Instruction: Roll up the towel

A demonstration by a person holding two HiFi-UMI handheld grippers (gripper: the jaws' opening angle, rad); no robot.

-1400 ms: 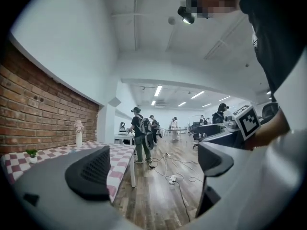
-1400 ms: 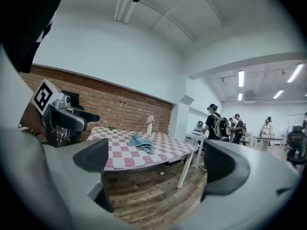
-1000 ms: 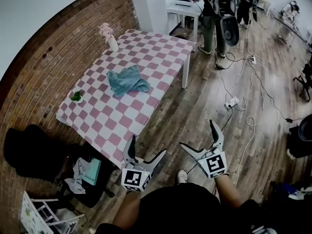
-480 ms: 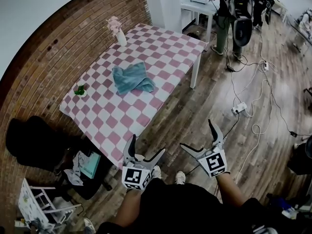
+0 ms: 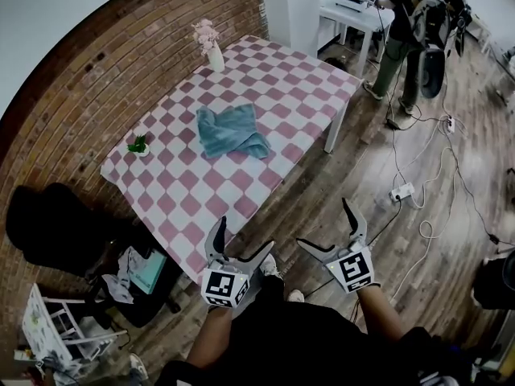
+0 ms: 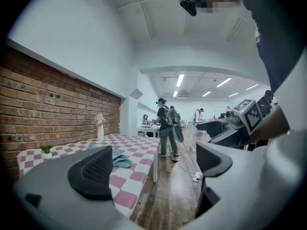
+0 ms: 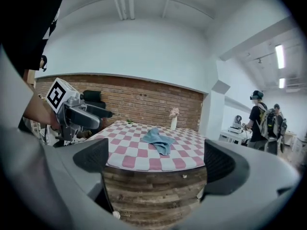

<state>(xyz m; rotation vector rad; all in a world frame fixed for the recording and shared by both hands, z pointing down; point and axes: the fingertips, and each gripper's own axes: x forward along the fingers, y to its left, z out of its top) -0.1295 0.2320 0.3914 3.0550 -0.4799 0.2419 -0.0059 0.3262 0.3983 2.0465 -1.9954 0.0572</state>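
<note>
A crumpled teal towel (image 5: 232, 132) lies near the middle of the table with the pink-and-white checked cloth (image 5: 173, 191). It also shows in the right gripper view as the towel (image 7: 158, 139) and in the left gripper view as the towel (image 6: 120, 159). My left gripper (image 5: 241, 246) hangs open off the table's near corner, over the floor. My right gripper (image 5: 330, 227) is open too, further right above the wooden floor. Both are empty and well short of the towel. The left gripper (image 6: 153, 169) and right gripper (image 7: 156, 159) hold nothing between their jaws.
A vase of pink flowers (image 5: 211, 47) stands at the table's far edge, a small potted plant (image 5: 138, 145) at its left side. A black chair and bag (image 5: 56, 223) sit left of the table. People (image 5: 406, 39) stand by a white desk beyond; cables (image 5: 418, 199) cross the floor.
The view has shifted: the table and towel have come closer and lower in the head view. Both grippers stay open in about the same place before me.
</note>
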